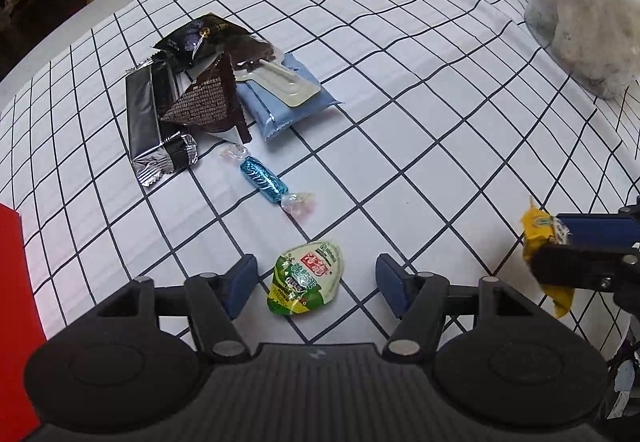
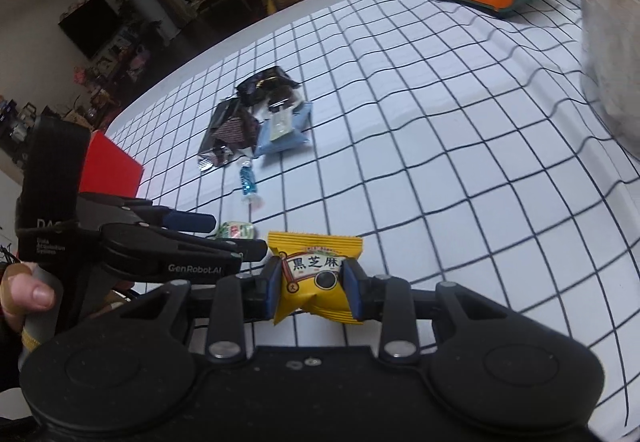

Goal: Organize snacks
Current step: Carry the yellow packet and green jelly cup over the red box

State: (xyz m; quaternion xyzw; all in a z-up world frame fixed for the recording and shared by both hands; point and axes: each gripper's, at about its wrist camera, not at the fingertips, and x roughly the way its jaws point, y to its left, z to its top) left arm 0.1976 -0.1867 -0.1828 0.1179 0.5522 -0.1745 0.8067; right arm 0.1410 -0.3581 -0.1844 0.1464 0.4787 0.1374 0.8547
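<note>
Right gripper [image 2: 311, 284] clamps yellow packet [image 2: 316, 278] above table [image 1: 440, 102]. Left gripper [image 1: 316, 284] wide around green snack [image 1: 306, 278] (not gripped). Candy [image 1: 264, 178], wrapper pile [image 1: 208, 90] still unsorted.

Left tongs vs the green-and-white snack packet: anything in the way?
Nothing visible. The green-and-white snack packet lies flat on the checked tablecloth between the open left tongs, pads clear of it. The blue foil candy lies beyond; the right tongs hold the yellow packet off to the side.
</note>
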